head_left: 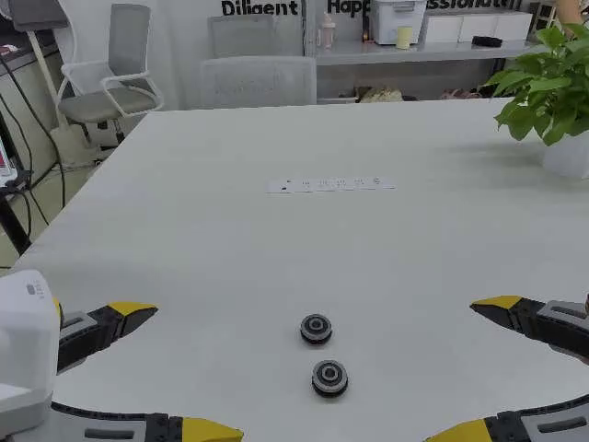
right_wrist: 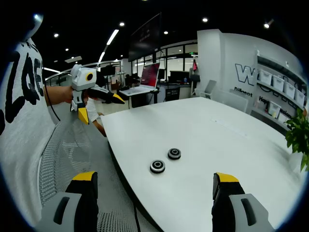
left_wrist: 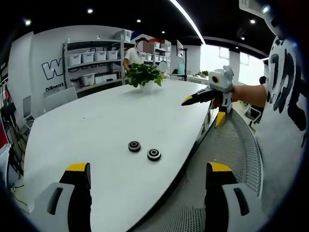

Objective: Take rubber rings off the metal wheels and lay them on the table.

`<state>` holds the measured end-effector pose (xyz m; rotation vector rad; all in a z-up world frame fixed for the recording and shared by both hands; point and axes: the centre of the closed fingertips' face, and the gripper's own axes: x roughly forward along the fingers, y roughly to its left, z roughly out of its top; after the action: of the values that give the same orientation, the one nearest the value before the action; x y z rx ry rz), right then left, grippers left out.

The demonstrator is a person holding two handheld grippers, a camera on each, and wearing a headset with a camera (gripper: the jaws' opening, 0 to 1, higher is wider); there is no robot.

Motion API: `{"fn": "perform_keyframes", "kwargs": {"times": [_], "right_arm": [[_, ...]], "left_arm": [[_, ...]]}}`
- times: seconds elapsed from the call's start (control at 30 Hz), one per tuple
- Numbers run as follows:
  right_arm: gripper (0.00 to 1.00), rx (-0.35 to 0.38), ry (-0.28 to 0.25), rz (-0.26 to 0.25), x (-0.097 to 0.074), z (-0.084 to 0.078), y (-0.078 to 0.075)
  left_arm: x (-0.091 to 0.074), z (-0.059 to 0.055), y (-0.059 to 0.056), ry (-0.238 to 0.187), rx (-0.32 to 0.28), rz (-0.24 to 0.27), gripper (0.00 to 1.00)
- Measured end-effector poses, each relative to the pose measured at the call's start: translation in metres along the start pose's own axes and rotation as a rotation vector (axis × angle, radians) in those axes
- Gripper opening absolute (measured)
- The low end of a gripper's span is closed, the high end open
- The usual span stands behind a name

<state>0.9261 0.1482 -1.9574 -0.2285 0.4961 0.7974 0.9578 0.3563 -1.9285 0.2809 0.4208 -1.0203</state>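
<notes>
Two small metal wheels with black rubber rings lie flat on the white table, one farther (head_left: 316,329) and one nearer (head_left: 329,378) the front edge. My left gripper (head_left: 179,368) is open at the bottom left, well clear of them. At the bottom right, my right gripper (head_left: 469,366) is open and equally far off. The left gripper view looks between its open jaws (left_wrist: 147,167) at both wheels (left_wrist: 134,146) (left_wrist: 154,154), with the right gripper (left_wrist: 202,112) beyond. Past the spread jaws of the right gripper (right_wrist: 155,177) lie the wheels (right_wrist: 157,166) (right_wrist: 174,153) and the left gripper (right_wrist: 101,110).
A strip of white paper (head_left: 331,184) lies mid-table. A potted plant (head_left: 552,101) stands at the far right. Grey chairs (head_left: 258,81) sit behind the far edge. A person (left_wrist: 130,55) stands at distant shelves. The table's front edge curves just under the grippers.
</notes>
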Motion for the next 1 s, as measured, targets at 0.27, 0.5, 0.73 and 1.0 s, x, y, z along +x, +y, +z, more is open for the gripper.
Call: {"fn": "perform_keyframes", "kwargs": {"times": [0.27, 0.5, 0.73, 1.0], "right_arm": [[0.99, -0.007, 0.006, -0.004, 0.004, 0.000, -0.002], [0.99, -0.016, 0.013, 0.002, 0.010, 0.001, -0.002], [0.99, -0.023, 0.014, -0.003, 0.011, 0.001, -0.008], [0.99, -0.023, 0.021, -0.002, 0.013, -0.002, -0.012]], "left_arm": [[-0.001, -0.001, 0.002, 0.006, -0.001, -0.004, 0.99], [0.000, 0.002, 0.008, 0.002, 0.005, 0.000, 0.99], [0.003, 0.002, 0.011, 0.009, 0.010, -0.002, 0.99], [0.006, 0.004, 0.015, 0.006, 0.011, 0.001, 0.99]]}}
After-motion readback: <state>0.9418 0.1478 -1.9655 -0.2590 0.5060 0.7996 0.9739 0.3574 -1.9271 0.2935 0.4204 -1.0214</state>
